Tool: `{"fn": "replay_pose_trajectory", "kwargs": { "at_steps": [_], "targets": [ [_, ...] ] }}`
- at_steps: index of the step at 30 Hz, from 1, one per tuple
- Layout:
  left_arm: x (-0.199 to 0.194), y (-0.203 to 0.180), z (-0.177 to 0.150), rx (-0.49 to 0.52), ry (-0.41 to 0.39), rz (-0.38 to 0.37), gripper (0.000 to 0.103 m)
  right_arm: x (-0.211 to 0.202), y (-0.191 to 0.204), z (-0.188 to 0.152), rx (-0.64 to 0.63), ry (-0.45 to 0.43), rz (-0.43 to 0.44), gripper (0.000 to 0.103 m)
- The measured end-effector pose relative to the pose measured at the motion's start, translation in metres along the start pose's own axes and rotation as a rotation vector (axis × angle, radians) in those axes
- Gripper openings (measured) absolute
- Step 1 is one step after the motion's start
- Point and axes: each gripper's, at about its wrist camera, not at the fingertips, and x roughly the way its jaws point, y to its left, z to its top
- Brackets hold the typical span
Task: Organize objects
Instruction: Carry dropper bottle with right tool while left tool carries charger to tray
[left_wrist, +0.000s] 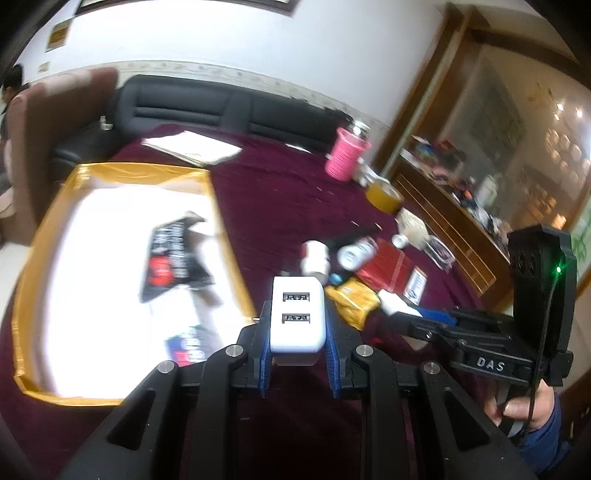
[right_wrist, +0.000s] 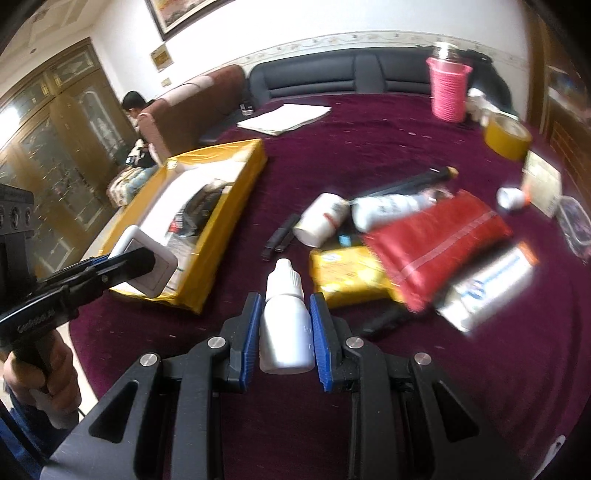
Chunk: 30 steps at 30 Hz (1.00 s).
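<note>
My left gripper (left_wrist: 298, 325) pinches a white USB charger (left_wrist: 297, 317) between its blue pads, held above the maroon tablecloth (left_wrist: 295, 192); the yellow-rimmed box (left_wrist: 218, 206) lies just to its left, its near wall close beside the fingers, with open cloth straight ahead up to the clutter. My right gripper (right_wrist: 284, 328) squeezes a white dropper bottle (right_wrist: 283, 321), cap pointing forward. Ahead of it there is bare cloth; to its right sit a yellow packet (right_wrist: 351, 273) and a red pouch (right_wrist: 436, 240). Only the right view shows the box's outer side wall (right_wrist: 221, 229) and two black sticks (right_wrist: 280, 236); only the left shows the box's white floor with a black packet (left_wrist: 173, 258)
</note>
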Motion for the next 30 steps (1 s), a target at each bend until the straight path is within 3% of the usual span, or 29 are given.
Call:
{"fn": "replay_pose_trajectory", "kwargs": {
  "at_steps": [12, 18, 24, 30],
  "targets": [
    [-0.018, 0.079, -0.015, -0.146, -0.02, 0.1, 0.021, 0.048, 0.084, 0.02, -0.085, 0.049, 0.155, 0.024],
    [-0.01, 0.098, -0.026, -0.184, 0.004, 0.105, 0.021, 0.08, 0.107, 0.048, -0.021, 0.076, 0.256, 0.024],
    [-0.008, 0.109, -0.027, -0.204, 0.004, 0.107, 0.021, 0.133, 0.128, 0.062, 0.069, 0.181, 0.376, 0.024],
    [-0.002, 0.116, -0.027, -0.206, 0.019, 0.115, 0.021, 0.171, 0.128, 0.059, 0.128, 0.251, 0.382, 0.024]
  ]
}}
